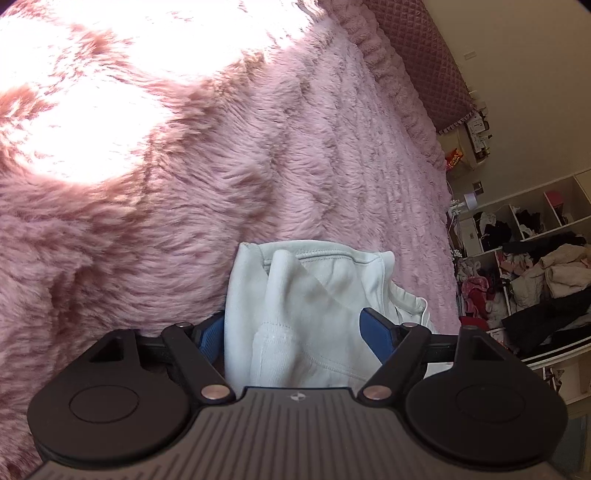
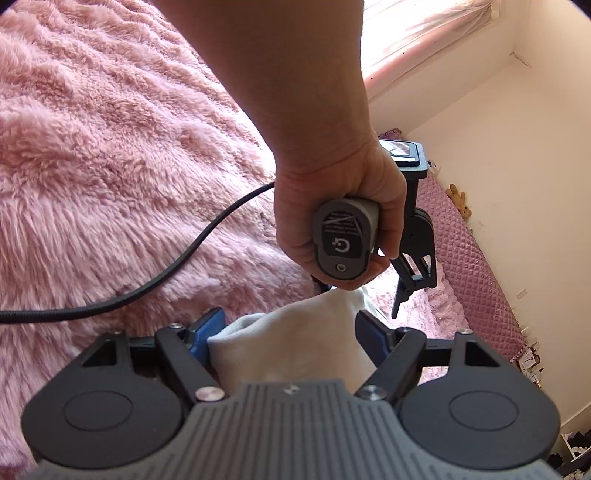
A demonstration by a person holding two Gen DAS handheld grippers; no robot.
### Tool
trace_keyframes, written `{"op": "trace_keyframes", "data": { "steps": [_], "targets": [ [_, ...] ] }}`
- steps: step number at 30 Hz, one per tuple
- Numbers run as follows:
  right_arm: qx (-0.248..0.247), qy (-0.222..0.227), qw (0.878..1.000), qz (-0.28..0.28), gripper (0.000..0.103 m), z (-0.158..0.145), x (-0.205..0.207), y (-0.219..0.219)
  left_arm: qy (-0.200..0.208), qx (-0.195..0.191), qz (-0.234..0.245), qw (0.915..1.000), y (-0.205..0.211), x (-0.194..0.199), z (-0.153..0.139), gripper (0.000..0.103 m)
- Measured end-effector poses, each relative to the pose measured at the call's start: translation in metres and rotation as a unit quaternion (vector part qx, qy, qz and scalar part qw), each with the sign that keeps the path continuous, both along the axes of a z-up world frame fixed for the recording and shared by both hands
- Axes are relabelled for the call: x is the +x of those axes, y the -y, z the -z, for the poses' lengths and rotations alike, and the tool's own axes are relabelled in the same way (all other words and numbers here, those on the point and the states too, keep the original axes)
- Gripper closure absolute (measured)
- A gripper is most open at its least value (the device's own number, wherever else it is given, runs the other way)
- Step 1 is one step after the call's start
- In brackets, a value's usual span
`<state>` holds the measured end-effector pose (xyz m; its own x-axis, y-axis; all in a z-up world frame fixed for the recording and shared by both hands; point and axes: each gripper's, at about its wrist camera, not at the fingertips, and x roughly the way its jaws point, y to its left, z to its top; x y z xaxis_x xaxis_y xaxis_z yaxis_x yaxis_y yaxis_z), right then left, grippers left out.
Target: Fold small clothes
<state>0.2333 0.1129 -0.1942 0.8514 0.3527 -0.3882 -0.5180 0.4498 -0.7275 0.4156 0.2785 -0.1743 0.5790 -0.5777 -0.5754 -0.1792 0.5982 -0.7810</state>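
Note:
A small pale grey-white garment (image 1: 314, 306) lies bunched on the pink furry bedspread (image 1: 184, 184). My left gripper (image 1: 295, 332) is open, its blue pads (image 1: 376, 328) wide apart on either side of the folded cloth. In the right wrist view the same garment (image 2: 295, 343) sits between the blue pads (image 2: 371, 338) of my right gripper (image 2: 291, 338), which is also open around it. The person's hand (image 2: 332, 206) holds the left gripper's handle just beyond the cloth.
A black cable (image 2: 147, 280) trails over the bedspread (image 2: 92, 147). A quilted pink headboard (image 1: 432, 66) runs along the bed's edge. White shelves (image 1: 535, 266) hold piles of clothes. A wall and curtain (image 2: 424, 33) stand beyond the bed.

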Motion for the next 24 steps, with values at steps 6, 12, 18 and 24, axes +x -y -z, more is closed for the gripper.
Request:
{"op": "trace_keyframes", "data": {
  "steps": [6,12,18,24],
  "targets": [
    [0.001,0.019,1.0,0.007,0.033,0.006,-0.032,0.007,-0.001,-0.014,-0.01,0.9999,-0.004,-0.001,0.003,0.014],
    [-0.009,0.023,1.0,0.0,0.059,0.012,-0.04,0.009,0.008,0.002,-0.004,1.0,0.0,-0.004,0.001,0.014],
    [-0.012,-0.004,1.0,-0.009,0.094,0.013,-0.041,0.01,0.003,0.008,-0.025,0.9997,0.004,0.0,-0.001,0.025],
    [0.007,-0.019,1.0,-0.006,0.095,0.013,-0.04,0.012,0.016,0.035,-0.029,0.9988,0.004,-0.009,-0.007,0.074]
  ]
}}
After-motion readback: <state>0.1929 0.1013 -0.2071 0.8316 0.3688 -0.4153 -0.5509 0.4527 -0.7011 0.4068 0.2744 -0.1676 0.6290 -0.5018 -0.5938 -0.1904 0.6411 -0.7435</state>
